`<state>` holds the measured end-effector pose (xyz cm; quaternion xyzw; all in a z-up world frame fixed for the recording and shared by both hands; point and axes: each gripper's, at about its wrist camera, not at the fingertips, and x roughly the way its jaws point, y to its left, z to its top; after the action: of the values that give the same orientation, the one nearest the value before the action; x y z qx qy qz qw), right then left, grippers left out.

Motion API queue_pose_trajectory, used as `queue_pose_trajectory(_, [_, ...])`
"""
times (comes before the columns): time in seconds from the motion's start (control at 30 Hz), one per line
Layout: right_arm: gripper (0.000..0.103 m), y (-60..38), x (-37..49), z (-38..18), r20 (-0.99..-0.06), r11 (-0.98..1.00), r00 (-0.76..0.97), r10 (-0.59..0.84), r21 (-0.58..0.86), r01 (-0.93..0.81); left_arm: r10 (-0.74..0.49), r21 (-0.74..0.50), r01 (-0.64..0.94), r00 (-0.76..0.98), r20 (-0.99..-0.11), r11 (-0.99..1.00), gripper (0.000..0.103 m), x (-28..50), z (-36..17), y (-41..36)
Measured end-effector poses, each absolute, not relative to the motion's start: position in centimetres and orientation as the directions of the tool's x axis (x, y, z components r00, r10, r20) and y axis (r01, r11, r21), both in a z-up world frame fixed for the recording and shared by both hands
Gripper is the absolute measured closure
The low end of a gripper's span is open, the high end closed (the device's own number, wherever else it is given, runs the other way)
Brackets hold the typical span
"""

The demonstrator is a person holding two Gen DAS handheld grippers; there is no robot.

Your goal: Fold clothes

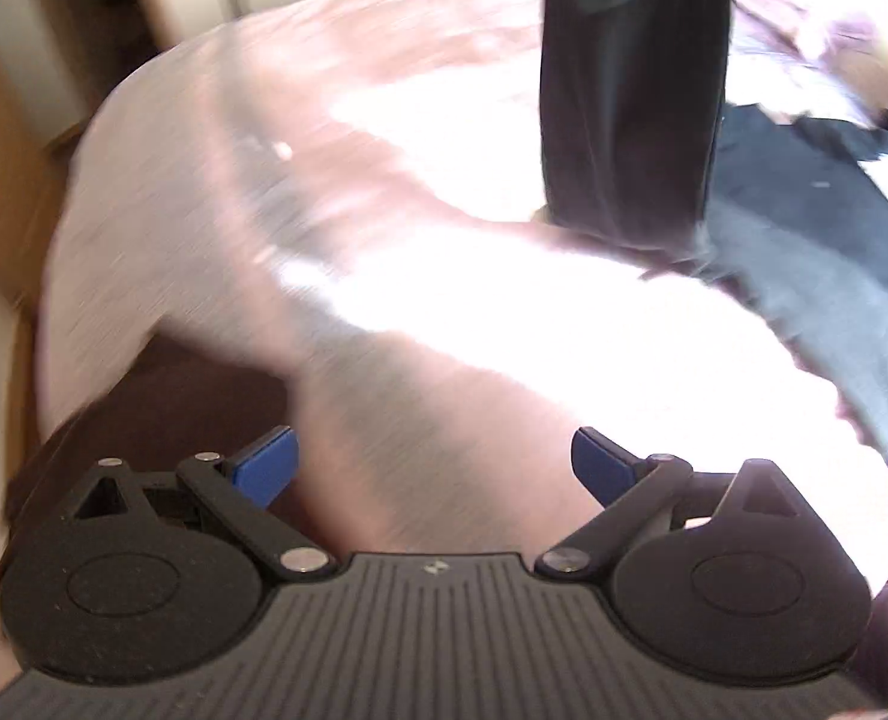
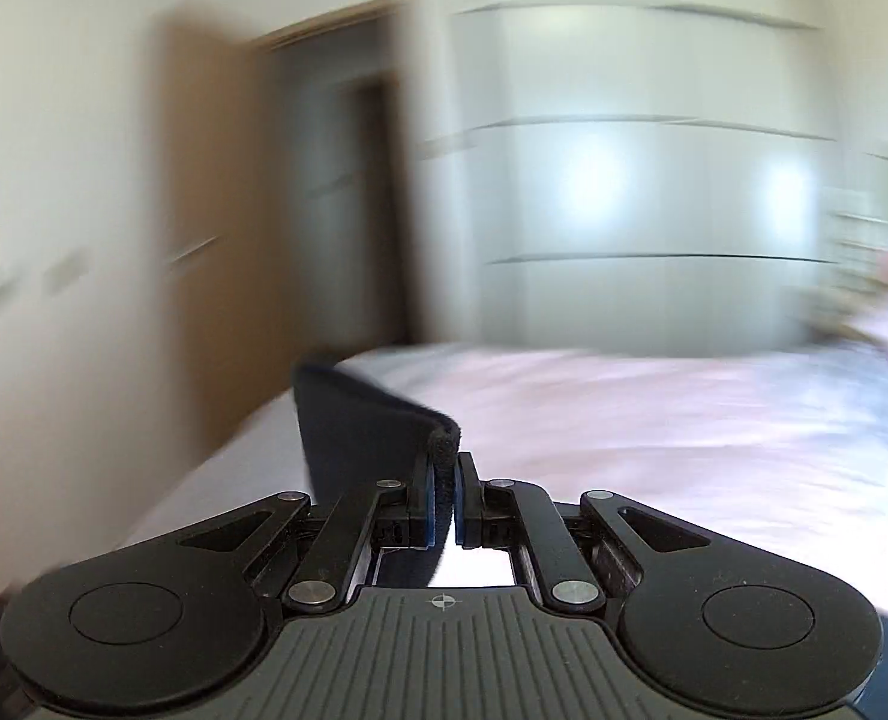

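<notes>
Above the bed point(image 2: 654, 420), my right tongs point(image 2: 444, 492) point nearly level toward the wardrobe point(image 2: 624, 180), pinching the hem of a dark garment point(image 2: 354, 420) that hangs down from them. My left tongs point(image 1: 435, 468) tilt down over the bed, spread wide and empty, with more clothes point(image 1: 804, 228) lying at the right.

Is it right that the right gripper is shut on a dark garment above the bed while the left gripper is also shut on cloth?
Not quite. The left gripper is open, its blue pads apart with nothing between them, as the left wrist view shows. The right gripper is indeed shut on the dark garment above the bed.
</notes>
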<state>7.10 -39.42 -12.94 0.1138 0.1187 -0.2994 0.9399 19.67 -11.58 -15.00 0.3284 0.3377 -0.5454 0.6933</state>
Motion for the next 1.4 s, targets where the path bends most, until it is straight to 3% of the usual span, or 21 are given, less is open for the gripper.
queue_pose_trajectory(0.07, [0.099,-44.2,-0.2,-14.8,-0.32,0.676,0.698,-0.641,0.195,0.711,-0.55,0.087,0.985,0.154,-0.821,0.147,0.007,16.7,-15.0,-14.5])
queue_pose_trajectory(0.13, [0.099,-48.6,-6.2,-18.9,-0.41,0.554,0.604,-0.683,0.249,0.795,-0.551,0.092,0.989,0.143,-0.822,0.12,0.007,13.7,-15.3,-17.2])
queue_pose_trajectory(0.27, [0.099,-56.7,-14.6,-29.0,-0.599,0.332,0.486,-0.637,0.355,0.874,-0.506,0.114,0.988,0.154,-0.848,0.108,0.007,7.6,-16.9,-21.9])
queue_pose_trajectory(0.33, [0.099,-59.1,-17.6,-32.2,-0.651,0.309,0.488,-0.582,0.378,0.873,-0.47,0.111,0.987,0.154,-0.869,0.118,0.007,5.1,-18.0,-23.8])
queue_pose_trajectory(0.5, [0.099,-60.1,-21.7,-33.8,-0.674,0.372,0.567,-0.473,0.431,0.822,-0.413,0.125,0.987,0.154,-0.897,0.098,0.007,-0.4,-19.0,-28.0])
queue_pose_trajectory(0.7, [0.099,-59.0,-22.6,-29.8,-0.578,0.506,0.675,-0.458,0.455,0.733,-0.427,0.139,0.99,0.139,-0.894,0.033,0.007,-3.7,-17.7,-31.1])
queue_pose_trajectory(0.87, [0.098,-59.7,-24.1,-34.2,-0.731,0.358,0.59,-0.343,0.479,0.802,-0.41,0.147,0.989,0.121,-0.904,-0.032,0.007,-4.2,-18.4,-32.9])
queue_pose_trajectory(0.97, [0.088,-59.6,-25.4,-34.6,-0.754,0.294,0.565,-0.334,0.486,0.823,-0.431,0.138,0.989,0.104,-0.896,-0.047,0.007,-4.1,-17.8,-33.4])
queue_pose_trajectory(1.03, [0.063,-59.4,-26.2,-33.4,-0.761,0.271,0.527,-0.377,0.454,0.849,-0.449,0.128,0.989,0.08,-0.89,-0.078,0.007,-4.2,-17.6,-33.9])
queue_pose_trajectory(1.1, [0.048,-59.2,-27.8,-31.9,-0.751,0.223,0.507,-0.423,0.456,0.862,-0.466,0.13,0.984,0.058,-0.883,-0.124,0.007,-4.6,-17.6,-34.4])
queue_pose_trajectory(1.4, [0.048,-60.8,-36.8,-27.5,-0.704,0.1,0.399,-0.587,0.426,0.899,-0.501,0.155,0.947,-0.007,-0.865,-0.281,0.007,-8.4,-18.1,-40.1])
